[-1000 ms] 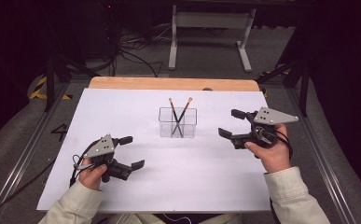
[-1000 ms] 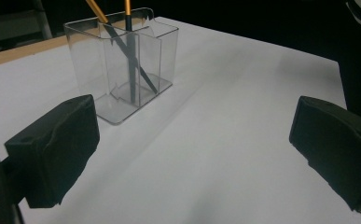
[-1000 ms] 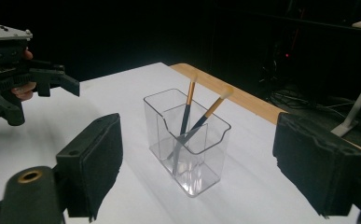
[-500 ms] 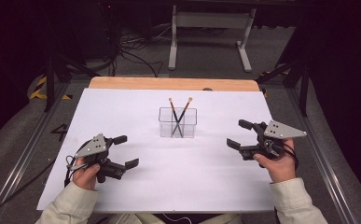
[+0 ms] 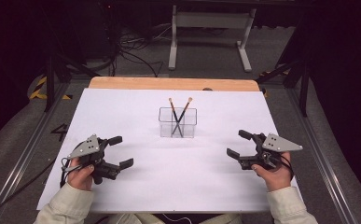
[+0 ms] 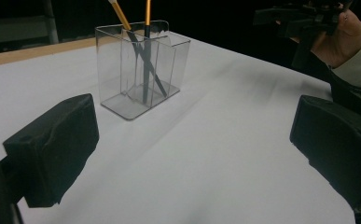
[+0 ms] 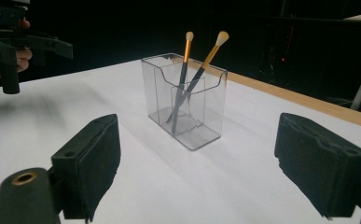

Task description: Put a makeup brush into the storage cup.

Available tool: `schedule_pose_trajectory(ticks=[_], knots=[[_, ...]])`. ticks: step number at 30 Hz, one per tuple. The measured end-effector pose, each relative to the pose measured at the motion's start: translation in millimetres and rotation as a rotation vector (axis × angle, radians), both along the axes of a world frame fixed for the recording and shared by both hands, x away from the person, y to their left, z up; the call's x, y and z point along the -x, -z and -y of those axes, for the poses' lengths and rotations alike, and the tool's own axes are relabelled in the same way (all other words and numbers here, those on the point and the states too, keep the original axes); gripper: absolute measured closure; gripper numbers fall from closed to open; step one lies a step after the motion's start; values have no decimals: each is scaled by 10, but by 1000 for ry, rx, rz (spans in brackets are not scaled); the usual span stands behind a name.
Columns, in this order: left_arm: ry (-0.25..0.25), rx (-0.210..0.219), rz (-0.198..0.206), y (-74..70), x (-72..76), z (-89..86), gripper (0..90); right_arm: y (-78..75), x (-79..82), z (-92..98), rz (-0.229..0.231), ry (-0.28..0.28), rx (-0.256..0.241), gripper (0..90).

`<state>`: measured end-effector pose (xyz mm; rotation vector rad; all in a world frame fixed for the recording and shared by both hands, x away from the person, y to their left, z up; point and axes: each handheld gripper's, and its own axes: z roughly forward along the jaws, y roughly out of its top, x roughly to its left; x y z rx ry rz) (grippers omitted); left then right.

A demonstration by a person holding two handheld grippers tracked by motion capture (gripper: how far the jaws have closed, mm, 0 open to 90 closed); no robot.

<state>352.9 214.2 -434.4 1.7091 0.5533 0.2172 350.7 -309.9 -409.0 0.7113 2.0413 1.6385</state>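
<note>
A clear plastic holder [image 5: 177, 122] stands at the middle of the white sheet, also seen in the left gripper view [image 6: 141, 70] and the right gripper view [image 7: 186, 100]. Two makeup brushes [image 5: 179, 114] with gold ferrules stand crossed inside it [image 7: 194, 79]. My left gripper [image 5: 118, 151] rests low at the near left, open, with nothing between its jaws. My right gripper [image 5: 238, 144] sits at the near right, also open and empty. Both are well apart from the holder.
A white sheet [image 5: 136, 116] covers most of the wooden table [image 5: 122, 83]. Beyond the far edge are a dark floor with cables [image 5: 131, 51] and a metal stand [image 5: 211, 28]. Rails run along both sides of the table.
Both grippers have drawn back toward the near edge and outward, away from the holder. The holder and brushes have not moved.
</note>
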Motion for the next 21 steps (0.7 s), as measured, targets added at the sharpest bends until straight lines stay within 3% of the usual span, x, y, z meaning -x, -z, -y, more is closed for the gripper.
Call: schedule_pose_trajectory(ticks=[2, 4, 11, 21], knots=[[-19, 17, 23, 27, 6, -19, 3, 43, -1, -8, -13, 0, 7, 150], [-48, 30, 21, 49, 10, -34, 3, 96, -3, -9, -24, 0, 5, 150], [-104, 3, 11, 129, 3, -56, 6, 265, 9, -22, -32, 14, -10, 145], [-132, -11, 5, 200, -5, -41, 5, 434, 47, -72, -38, 50, 10, 146]])
